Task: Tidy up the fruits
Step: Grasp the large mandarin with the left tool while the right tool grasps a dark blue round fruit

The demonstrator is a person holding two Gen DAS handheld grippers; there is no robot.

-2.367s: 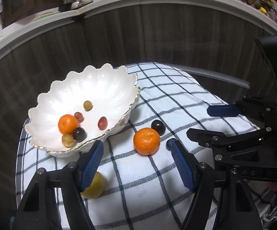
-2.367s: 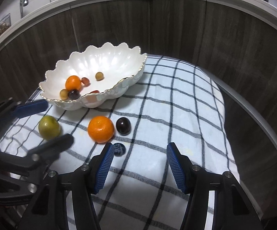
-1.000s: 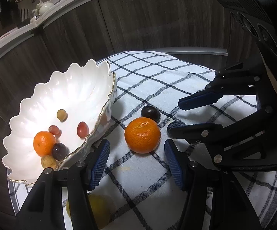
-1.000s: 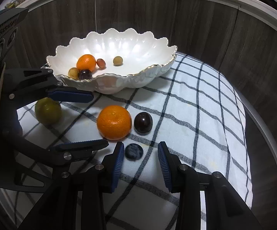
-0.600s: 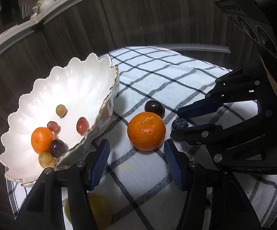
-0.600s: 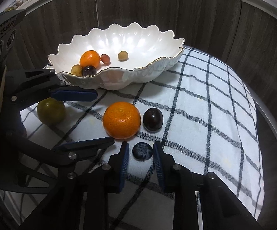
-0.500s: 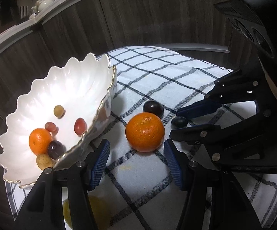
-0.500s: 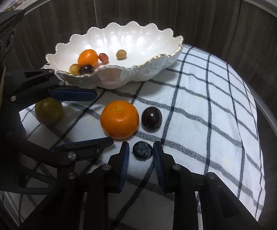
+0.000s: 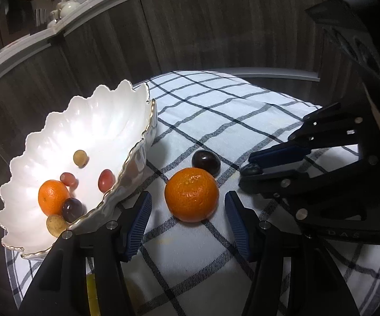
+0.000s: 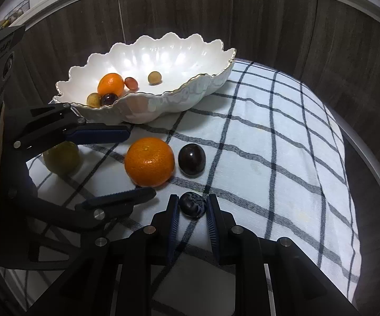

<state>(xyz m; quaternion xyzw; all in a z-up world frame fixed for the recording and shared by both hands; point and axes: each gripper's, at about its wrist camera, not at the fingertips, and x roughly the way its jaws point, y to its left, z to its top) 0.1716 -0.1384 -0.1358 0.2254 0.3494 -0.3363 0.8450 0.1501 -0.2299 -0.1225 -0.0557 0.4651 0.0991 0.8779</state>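
A white scalloped bowl (image 9: pixel 105 121) (image 10: pixel 203 60) on a checked cloth (image 9: pixel 216 110) (image 10: pixel 269 137) holds a small orange (image 9: pixel 52 193) and several grapes. A bigger orange (image 9: pixel 191 194) (image 10: pixel 149 161) and a dark plum (image 9: pixel 205 162) (image 10: pixel 191 159) lie on the cloth beside the bowl. My left gripper (image 9: pixel 187 220) is open with its jaws on either side of the bigger orange. My right gripper (image 10: pixel 192 206) is shut on a small dark blueberry (image 10: pixel 192 205) (image 9: pixel 250 169) low over the cloth.
A yellow-green fruit (image 10: pixel 61 158) lies on the cloth behind my left gripper's jaws, partly hidden; a sliver shows in the left wrist view (image 9: pixel 91 289). Dark wood panels (image 9: pixel 216 26) rise behind the cloth. The bowl's rim sits close to my left finger (image 9: pixel 137 218).
My right gripper closed from wide open onto the blueberry. My left gripper moved forward until its open jaws flank the bigger orange.
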